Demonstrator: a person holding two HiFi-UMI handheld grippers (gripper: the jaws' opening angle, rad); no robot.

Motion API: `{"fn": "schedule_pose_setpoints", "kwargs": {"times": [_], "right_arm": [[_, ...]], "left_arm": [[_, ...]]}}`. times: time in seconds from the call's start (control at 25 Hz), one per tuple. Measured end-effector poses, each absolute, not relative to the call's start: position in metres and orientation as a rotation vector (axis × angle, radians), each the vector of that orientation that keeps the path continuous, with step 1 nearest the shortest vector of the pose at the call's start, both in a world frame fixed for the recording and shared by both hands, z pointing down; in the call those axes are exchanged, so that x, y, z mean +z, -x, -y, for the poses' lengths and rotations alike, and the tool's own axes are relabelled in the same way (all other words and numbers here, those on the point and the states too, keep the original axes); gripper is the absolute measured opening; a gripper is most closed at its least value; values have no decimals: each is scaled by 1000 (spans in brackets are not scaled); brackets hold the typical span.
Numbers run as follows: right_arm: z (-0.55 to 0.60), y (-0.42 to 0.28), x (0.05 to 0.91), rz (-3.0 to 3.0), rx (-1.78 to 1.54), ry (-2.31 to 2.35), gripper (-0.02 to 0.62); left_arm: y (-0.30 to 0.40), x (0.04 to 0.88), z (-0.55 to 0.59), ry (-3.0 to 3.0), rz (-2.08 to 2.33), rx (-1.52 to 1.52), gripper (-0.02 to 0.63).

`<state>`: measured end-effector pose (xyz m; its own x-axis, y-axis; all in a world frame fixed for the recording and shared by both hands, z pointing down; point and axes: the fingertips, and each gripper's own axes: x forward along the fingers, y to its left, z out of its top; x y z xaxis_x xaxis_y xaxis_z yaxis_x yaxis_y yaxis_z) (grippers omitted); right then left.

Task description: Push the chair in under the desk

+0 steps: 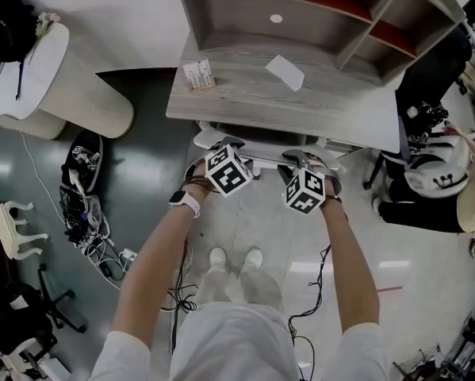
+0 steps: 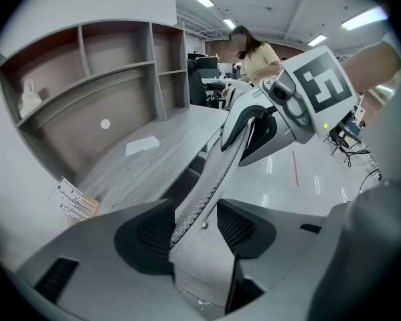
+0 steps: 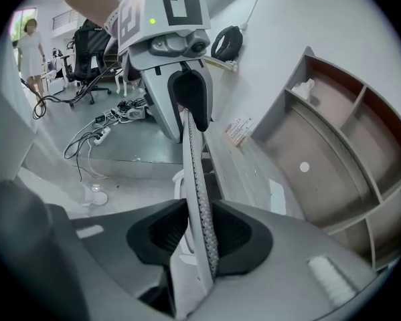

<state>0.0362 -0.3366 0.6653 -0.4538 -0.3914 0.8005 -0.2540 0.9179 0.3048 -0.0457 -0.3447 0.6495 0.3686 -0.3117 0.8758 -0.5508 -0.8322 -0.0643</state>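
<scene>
The white mesh chair backrest (image 1: 262, 162) stands at the front edge of the grey wooden desk (image 1: 245, 101), with the seat mostly beneath it. My left gripper (image 1: 224, 144) straddles the backrest's top edge (image 2: 217, 172) near its left end. Its jaws stand wide; the mesh leans on one pad and a gap shows at the other. My right gripper (image 1: 301, 159) sits near the right end of the same edge (image 3: 195, 172). In the right gripper view its pads (image 3: 233, 236) press on both sides of the mesh.
On the desk lie a white paper (image 1: 285, 71) and a small card stand (image 1: 198, 75), below a shelf unit (image 1: 300, 6). A white round table (image 1: 70, 86) and a heap of cables (image 1: 86, 213) are at the left. A dark office chair (image 1: 427, 78) is at the right.
</scene>
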Motion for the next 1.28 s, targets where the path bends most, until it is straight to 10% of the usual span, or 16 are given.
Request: {"fn": "schedule_pose_setpoints", "kwargs": {"times": [0.84, 1.28], "right_arm": [[317, -25, 612, 2190, -4, -657, 196], [263, -32, 569, 2274, 9, -844, 72]], "left_arm": [[44, 594, 320, -2510, 968, 1245, 196], [72, 557, 259, -2465, 1142, 1037, 19]]}}
